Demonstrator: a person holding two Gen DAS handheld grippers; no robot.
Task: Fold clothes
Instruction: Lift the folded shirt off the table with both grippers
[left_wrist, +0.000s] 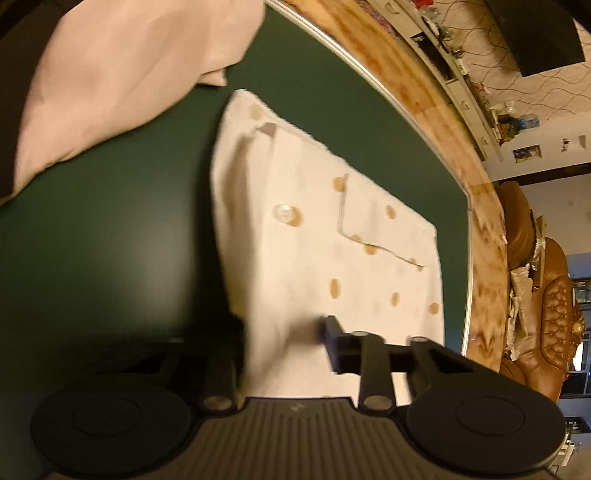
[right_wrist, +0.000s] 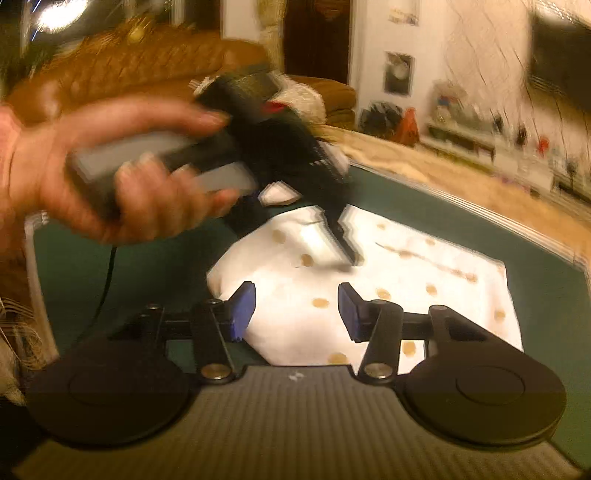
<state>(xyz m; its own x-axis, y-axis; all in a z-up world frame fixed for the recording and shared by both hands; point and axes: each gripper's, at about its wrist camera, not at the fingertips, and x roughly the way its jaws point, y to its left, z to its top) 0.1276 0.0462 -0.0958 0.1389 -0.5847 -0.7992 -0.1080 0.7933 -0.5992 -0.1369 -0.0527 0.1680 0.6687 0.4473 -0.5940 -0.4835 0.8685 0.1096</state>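
On my left wrist camera, the white spotted shirt (left_wrist: 325, 236) lies folded on the green table (left_wrist: 110, 240), a pink cloth (left_wrist: 122, 66) bunched in the far corner and cut off by the frame edge. My left gripper (left_wrist: 284, 332) has a raised fold of the shirt between its jaws; the left finger is lost in shadow and blur, so I cannot tell whether the pads actually press the fabric. From my right wrist camera I see that same gripper held in a hand (right_wrist: 122, 173), smeared by motion, its tips down on the shirt's (right_wrist: 406, 280) middle. My right gripper (right_wrist: 295, 306) hovers at the shirt's near edge, its jaws standing apart with nothing pinched, blue pads (right_wrist: 349, 308) clear of the cloth. A brown sofa (right_wrist: 147, 62) and wall shelves behind are too blurred to read. A black cable (right_wrist: 107, 273) trails off the table's left side.
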